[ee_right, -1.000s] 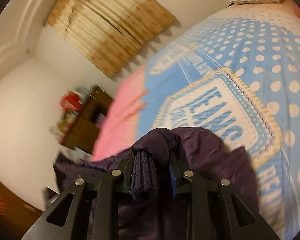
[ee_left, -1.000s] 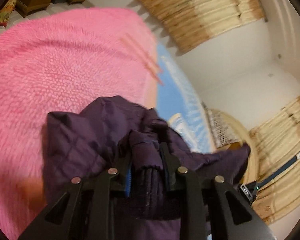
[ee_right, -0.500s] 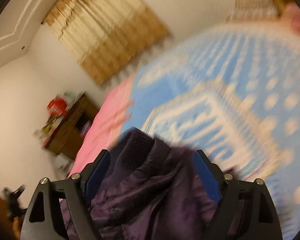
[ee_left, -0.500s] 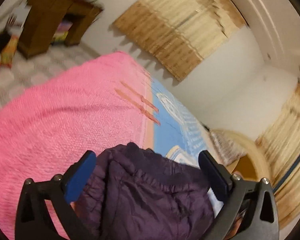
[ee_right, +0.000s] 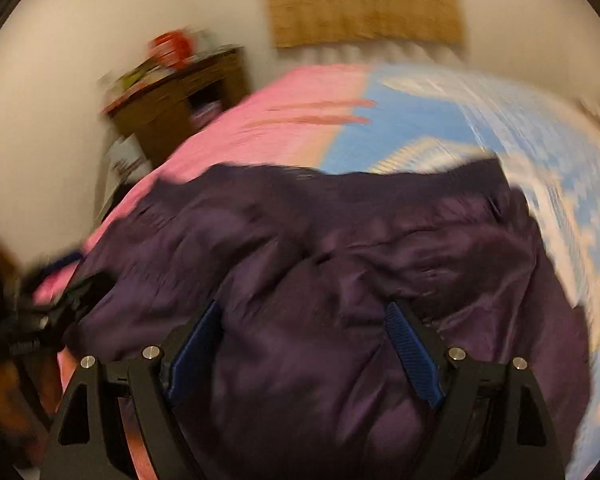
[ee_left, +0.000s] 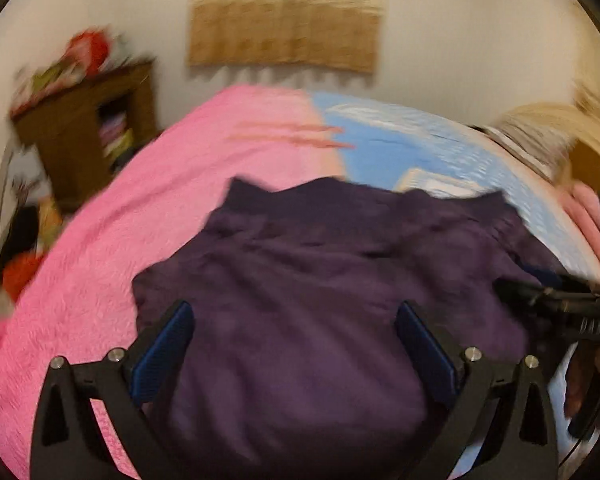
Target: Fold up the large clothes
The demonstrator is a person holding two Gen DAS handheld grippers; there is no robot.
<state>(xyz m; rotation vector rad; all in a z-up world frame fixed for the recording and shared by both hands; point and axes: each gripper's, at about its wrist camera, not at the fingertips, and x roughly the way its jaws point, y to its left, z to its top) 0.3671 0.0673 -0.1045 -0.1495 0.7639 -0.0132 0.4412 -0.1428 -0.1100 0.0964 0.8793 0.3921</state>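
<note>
A dark purple quilted jacket (ee_left: 320, 280) lies spread on the bed, partly on the pink blanket (ee_left: 140, 220) and partly on the blue dotted cover (ee_left: 412, 148). My left gripper (ee_left: 294, 310) hangs open just above the jacket's near part, its blue pads wide apart with nothing pressed between them. In the right wrist view the same jacket (ee_right: 340, 248) fills the lower middle. My right gripper (ee_right: 304, 310) is also open over it, clear of the cloth. Both views are blurred by motion.
A brown wooden cabinet (ee_left: 88, 120) with colourful things on top stands left of the bed. A woven blind (ee_left: 284, 28) hangs on the far wall. A pillow and a pale headboard (ee_left: 540, 136) lie at the right. Clutter sits on the floor at the left (ee_left: 20, 256).
Both grippers let go of the jacket's knit cuffs and opened wide. Both then drew back and rolled level, and the jacket now lies flat on the bed.
</note>
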